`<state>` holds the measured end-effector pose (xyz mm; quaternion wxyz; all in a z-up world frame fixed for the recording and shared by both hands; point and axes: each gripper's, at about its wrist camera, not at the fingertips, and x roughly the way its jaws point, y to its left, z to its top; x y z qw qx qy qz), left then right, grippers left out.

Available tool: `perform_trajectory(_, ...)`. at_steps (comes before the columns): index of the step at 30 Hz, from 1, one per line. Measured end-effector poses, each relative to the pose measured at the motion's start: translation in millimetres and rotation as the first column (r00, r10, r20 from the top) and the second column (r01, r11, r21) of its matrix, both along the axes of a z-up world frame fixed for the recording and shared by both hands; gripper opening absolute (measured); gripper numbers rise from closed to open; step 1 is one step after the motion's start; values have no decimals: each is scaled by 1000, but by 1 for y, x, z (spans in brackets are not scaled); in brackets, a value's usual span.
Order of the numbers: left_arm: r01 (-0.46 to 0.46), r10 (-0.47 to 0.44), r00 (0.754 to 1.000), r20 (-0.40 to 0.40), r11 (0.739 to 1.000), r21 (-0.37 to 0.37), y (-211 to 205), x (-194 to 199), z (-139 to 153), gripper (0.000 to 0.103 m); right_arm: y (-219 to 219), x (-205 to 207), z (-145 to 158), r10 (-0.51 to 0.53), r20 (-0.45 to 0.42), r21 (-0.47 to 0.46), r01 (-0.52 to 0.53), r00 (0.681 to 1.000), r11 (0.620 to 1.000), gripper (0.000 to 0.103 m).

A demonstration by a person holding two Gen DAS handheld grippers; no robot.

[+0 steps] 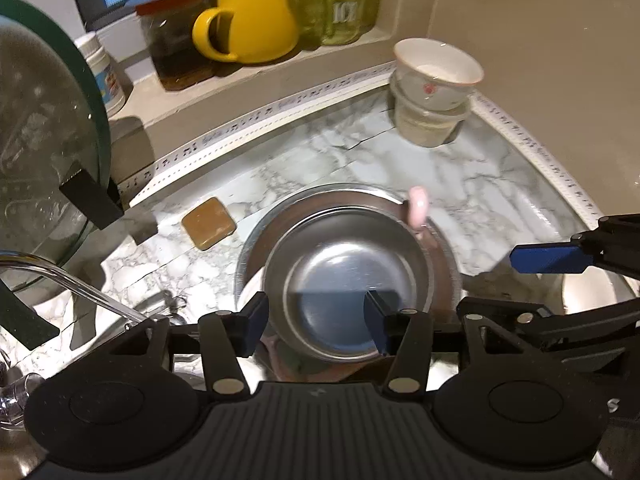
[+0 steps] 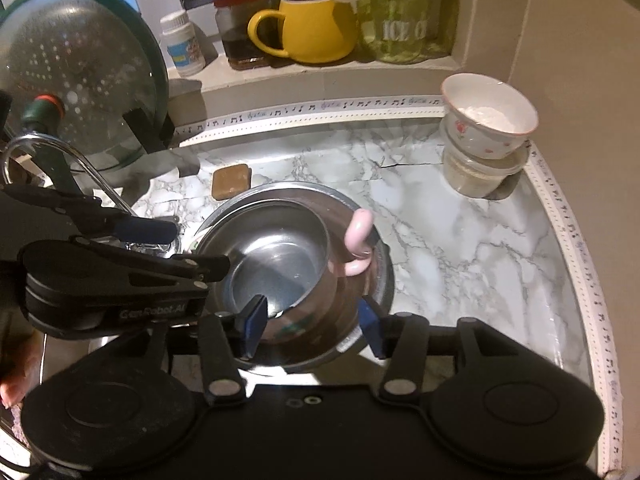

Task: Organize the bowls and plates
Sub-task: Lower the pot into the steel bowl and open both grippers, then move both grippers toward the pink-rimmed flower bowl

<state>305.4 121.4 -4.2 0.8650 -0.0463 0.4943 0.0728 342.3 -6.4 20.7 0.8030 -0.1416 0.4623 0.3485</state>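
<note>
Item one: our left gripper [image 1: 316, 320], jaws spread, nothing between the pads. Just ahead of it sits the small steel bowl [image 1: 348, 280], nested in a wider steel bowl [image 1: 250, 240] on the marble counter [image 1: 480, 208].

Item two: our right gripper [image 2: 310, 326], jaws likewise spread and empty, hanging over the near rim of the wider bowl [image 2: 372, 280]; the small bowl [image 2: 276, 264] lies ahead and slightly left of it.

Item three: a pink hook [image 2: 360, 240] on the far right rim of the nested bowls; clear in the right view, blurred in the left.

Item four: a flowered cup [image 2: 488, 120] stacked on a plastic tub [image 2: 480, 176], far ahead and right of both grippers.

Item five: a brown soap bar [image 1: 208, 224], ahead and left.

Right view only: the left gripper's side and a colander [image 2: 76, 64] behind a glass lid [image 2: 158, 68].

Left view only: one blue finger [image 1: 548, 258] of the right gripper.
</note>
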Motion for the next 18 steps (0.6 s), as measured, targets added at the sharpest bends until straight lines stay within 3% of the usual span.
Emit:
perform_trajectory(11,110,-109,991,75,994,-10,-45,-18,25,59,-71,-12,25,-61,13,59,60,998,996,71)
perform_trajectory(13,133,-131,988,88,991,-20,-55,-18,28,65,-87,-13,26,-85,17,63,84,996,994,74)
perform_trajectory(14,144,-141,986,94,989,-25,-61,-18,29,75,-95,-14,27,-97,20,62,96,995,994,75)
perform_trajectory(15,155,-151,983,104,987,-30,-66,-18,30,79,-103,-15,26,-110,24,60,109,994,992,77)
perform_trajectory(18,191,-186,976,114,981,-38,-83,-16,31,79,-127,-15,24,-151,19,57,150,988,987,81)
